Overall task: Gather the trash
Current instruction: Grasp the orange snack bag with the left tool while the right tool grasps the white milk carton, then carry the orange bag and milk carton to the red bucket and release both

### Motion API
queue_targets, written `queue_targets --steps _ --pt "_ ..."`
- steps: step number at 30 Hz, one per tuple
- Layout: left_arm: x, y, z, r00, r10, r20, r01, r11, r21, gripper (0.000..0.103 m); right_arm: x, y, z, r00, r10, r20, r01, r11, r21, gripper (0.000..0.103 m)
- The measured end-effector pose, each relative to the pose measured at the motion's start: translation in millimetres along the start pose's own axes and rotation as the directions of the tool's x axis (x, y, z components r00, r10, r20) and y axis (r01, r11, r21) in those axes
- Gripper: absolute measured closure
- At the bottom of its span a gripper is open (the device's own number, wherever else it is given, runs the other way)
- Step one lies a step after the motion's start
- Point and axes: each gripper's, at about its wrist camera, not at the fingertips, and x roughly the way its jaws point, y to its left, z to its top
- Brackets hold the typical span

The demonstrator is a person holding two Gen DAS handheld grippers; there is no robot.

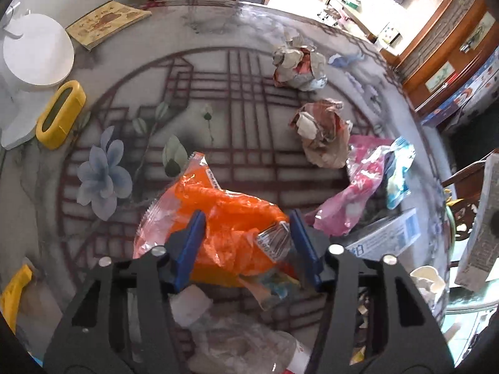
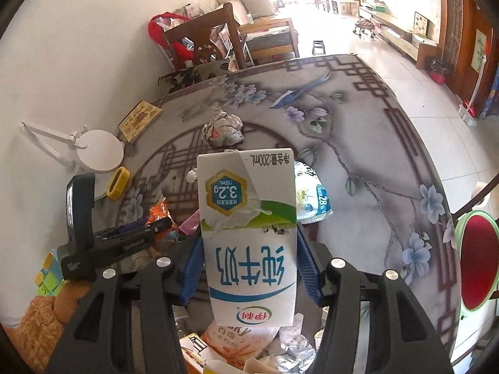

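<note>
The milk carton [image 2: 248,237] is sitting upside down between the blue fingers of the right tongs [image 2: 248,265], which are pinching it by its two sides and holding it above the table [image 2: 358,168]. Under it a heap of wrappers [image 2: 249,346] is lying, and just beyond its far end a white and blue packet [image 2: 312,196] is resting on the tabletop, with a crumpled paper ball [image 2: 223,129] farther out. Off to the left of these tongs the left tongs [image 1: 246,240] are reaching down, their blue fingers closing around the crumpled orange wrapper [image 1: 218,218] and pressing into its sides. To the right of that wrapper a pink wrapper [image 1: 352,187] is lying, and ahead of it two paper wads [image 1: 324,131] are sitting on the table. Far to the left of the fingers, a yellow holder [image 1: 60,113] is lying beside a round white base [image 1: 37,50], with a book [image 1: 107,23] beyond them.
</note>
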Motion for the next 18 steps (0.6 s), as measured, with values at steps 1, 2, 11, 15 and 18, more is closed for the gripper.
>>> queue_targets --steps 1,2,11,15,18 --pt "-3 2 0 1.0 0.0 0.008 0.0 1.0 -0.007 0.054 -3 -1 -2 1.0 0.003 0.004 -0.003 1.0 0.0 0.051" --pt "-8 3 0 1.0 0.001 0.023 -0.001 1.0 -0.016 0.054 -5 -1 -3 1.0 0.006 0.009 -0.006 1.0 0.0 0.051" --pt "-107 -26 -10 0.961 0.019 0.277 -0.019 1.0 -0.005 0.055 -49 -1 -8 0.993 0.029 0.117 -0.027 0.999 -0.018 0.051" --pt "-136 -59 -17 0.939 -0.02 0.344 0.005 0.999 0.044 0.055 -66 -11 -13 0.989 0.036 0.141 -0.033 0.999 -0.021 0.051" --pt "-148 -94 -22 0.929 -0.071 0.364 0.044 0.996 0.081 0.055 -78 -22 -16 0.986 0.04 0.161 -0.037 0.999 -0.023 0.051"
